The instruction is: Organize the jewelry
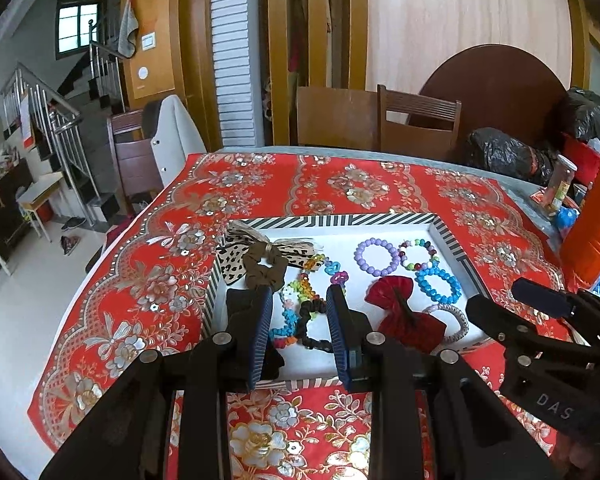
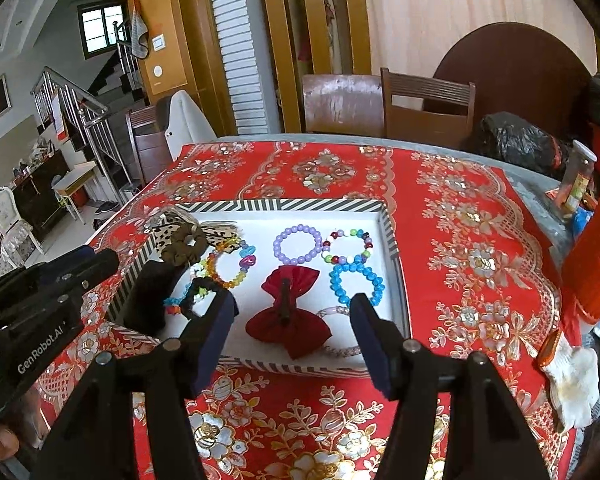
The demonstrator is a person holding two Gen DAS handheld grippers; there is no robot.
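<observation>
Currently the jewelry sits in the striped tray (image 2: 390,232) mid-frame: purple bracelet (image 2: 298,245), blue bracelet (image 2: 356,283), red bow (image 2: 288,312) at centre. Left tool (image 1: 300,332) and right tool (image 2: 294,332) both gape wide, holding nothing, over the tray's near edge on the red-clothed desk (image 2: 460,240).

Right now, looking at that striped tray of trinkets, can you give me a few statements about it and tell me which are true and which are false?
1. The red bow lies inside the striped tray. True.
2. The purple bead bracelet lies on the tablecloth outside the tray. False: it lies in the tray.
3. The left gripper has its jaws apart, holding nothing. True.
4. The blue bead bracelet lies at the tray's left end. False: it lies near the right end.
5. The right gripper clamps the red bow. False: its jaws stand open.
</observation>
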